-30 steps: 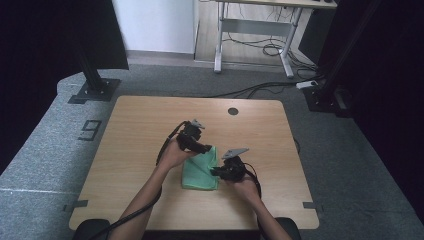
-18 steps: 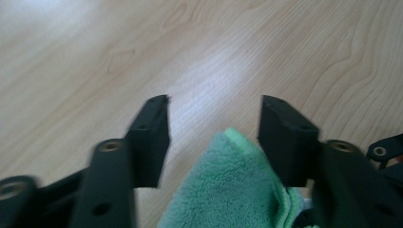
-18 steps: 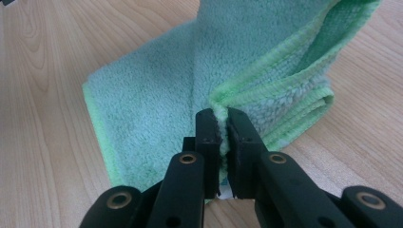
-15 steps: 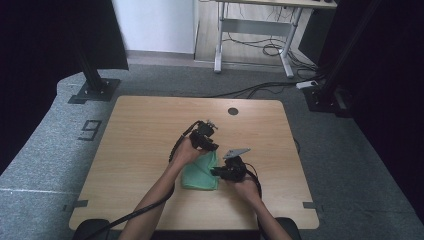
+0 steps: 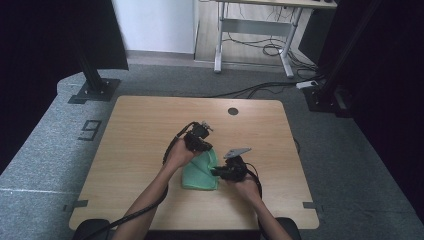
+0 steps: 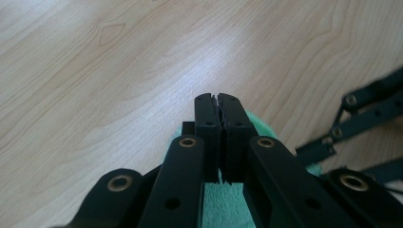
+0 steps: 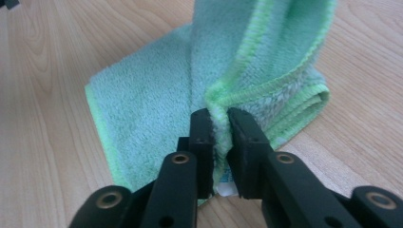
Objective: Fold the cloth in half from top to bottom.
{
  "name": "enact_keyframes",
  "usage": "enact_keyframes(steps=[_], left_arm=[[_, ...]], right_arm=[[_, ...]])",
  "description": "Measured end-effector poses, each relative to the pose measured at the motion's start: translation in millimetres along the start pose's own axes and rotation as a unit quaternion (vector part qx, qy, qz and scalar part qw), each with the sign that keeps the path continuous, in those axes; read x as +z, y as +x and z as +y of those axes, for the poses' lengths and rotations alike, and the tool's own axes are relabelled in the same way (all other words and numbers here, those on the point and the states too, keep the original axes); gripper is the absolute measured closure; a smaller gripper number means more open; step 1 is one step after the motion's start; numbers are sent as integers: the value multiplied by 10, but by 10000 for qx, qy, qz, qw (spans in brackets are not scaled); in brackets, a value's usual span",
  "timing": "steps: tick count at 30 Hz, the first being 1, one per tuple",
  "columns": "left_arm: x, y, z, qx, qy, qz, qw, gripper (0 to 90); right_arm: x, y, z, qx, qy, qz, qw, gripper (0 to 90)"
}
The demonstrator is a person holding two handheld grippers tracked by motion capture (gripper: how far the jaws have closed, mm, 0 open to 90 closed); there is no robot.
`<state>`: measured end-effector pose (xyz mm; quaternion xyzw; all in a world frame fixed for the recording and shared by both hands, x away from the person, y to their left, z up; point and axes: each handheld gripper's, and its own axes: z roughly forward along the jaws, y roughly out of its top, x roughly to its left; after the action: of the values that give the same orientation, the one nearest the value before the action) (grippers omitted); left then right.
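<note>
both tongs pinching green towel, left tongs, right tongs, wooden table

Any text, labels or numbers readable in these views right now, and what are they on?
"9": a large dark numeral marked on the grey floor mat, left of the table.
White tag at the green towel edge, between the right tool jaws: too hidden to read.
Nothing else readable.

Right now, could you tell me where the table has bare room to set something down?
The table is bare left of the left gripper, along the far edge around the round hole, and right of the right gripper. It is crowded at the near centre, where both grippers meet the green cloth.
</note>
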<state>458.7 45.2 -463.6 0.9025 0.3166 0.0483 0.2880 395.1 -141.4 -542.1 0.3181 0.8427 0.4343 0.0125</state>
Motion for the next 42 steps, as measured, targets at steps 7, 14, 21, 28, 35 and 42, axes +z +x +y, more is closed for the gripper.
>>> enact_keyframes(steps=[7,14,21,28,35,42], left_arm=[[-173,-57,-139,75,-146,67,9998,872],[-348,-145,-331,104,-293,36,9995,872],[-430,-241,-582,152,-294,21,9994,870],[-449,-299,-854,101,-226,27,9997,861],[-506,-281,-1161,-74,-222,-98,9997,798],[-642,-163,-1151,-112,-840,328,9959,438]], right_arm=[[-110,-20,-1,114,-33,-10,9999,642],[-247,24,-30,29,-64,-24,10000,531],[-416,12,-82,-4,-204,-14,9998,485],[-486,-85,-152,163,-234,-161,9995,480],[-475,-80,-144,186,-210,-204,9994,460],[-392,-25,-49,240,-274,-313,9988,305]])
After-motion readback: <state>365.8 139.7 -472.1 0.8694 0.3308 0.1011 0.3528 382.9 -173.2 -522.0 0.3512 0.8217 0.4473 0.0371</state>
